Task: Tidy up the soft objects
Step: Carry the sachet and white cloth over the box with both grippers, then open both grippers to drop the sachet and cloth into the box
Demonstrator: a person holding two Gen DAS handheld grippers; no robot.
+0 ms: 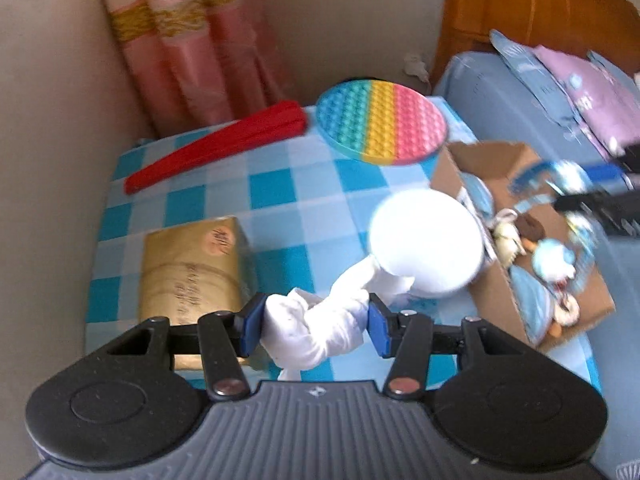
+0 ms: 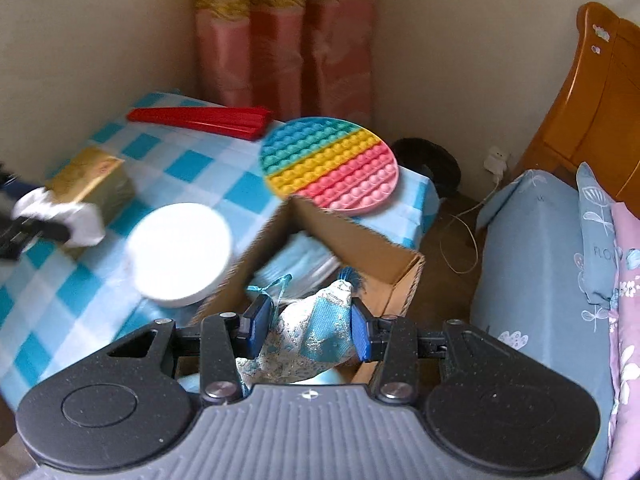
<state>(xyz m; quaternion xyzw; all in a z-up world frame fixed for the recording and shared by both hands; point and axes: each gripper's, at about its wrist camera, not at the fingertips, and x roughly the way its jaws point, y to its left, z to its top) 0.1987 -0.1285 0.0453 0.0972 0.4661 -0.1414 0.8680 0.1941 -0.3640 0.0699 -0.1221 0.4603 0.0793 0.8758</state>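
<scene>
My left gripper (image 1: 316, 322) is shut on a bunched white cloth (image 1: 320, 328) and holds it above the checked table (image 1: 276, 188), next to a white round bowl (image 1: 426, 240). The cloth and left gripper also show at the left of the right wrist view (image 2: 60, 220). My right gripper (image 2: 306, 330) is shut on a blue and white brocade pouch (image 2: 308, 336) with a tassel, above the open cardboard box (image 2: 360, 236). In the left wrist view the box (image 1: 484, 160) holds several small soft toys and blue fabric; the right gripper (image 1: 592, 200) hangs over it, blurred.
A round rainbow pop-it mat (image 1: 382, 120) lies at the table's far edge, a folded red fan (image 1: 216, 146) at the back, a gold box (image 1: 192, 264) at the left. A bed with blue bedding (image 2: 532, 256) is to the right, curtains (image 2: 284, 40) behind.
</scene>
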